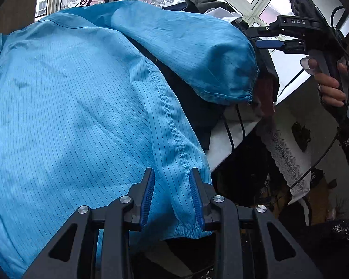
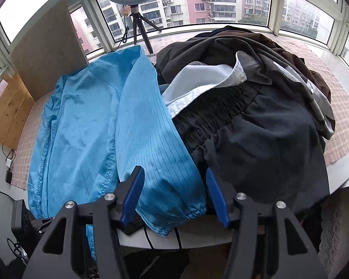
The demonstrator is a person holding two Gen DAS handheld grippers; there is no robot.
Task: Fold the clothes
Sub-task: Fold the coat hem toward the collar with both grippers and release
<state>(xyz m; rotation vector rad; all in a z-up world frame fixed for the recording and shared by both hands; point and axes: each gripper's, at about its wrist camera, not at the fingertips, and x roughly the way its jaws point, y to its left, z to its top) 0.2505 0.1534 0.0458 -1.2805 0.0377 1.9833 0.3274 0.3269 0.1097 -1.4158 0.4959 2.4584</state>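
1. Your left gripper (image 1: 172, 186) stands spread around a cuff of the blue jacket (image 1: 69, 104), its pads apart from the fabric.
2. Your right gripper (image 2: 174, 190) is spread wide, the other sleeve lying loose between its fingers, beside the dark clothes pile (image 2: 256, 107).

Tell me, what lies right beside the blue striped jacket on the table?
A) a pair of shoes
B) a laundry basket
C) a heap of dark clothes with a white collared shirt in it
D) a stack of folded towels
C: in the right wrist view the blue striped jacket lies against a heap of dark clothes, with a white collared shirt showing among them.
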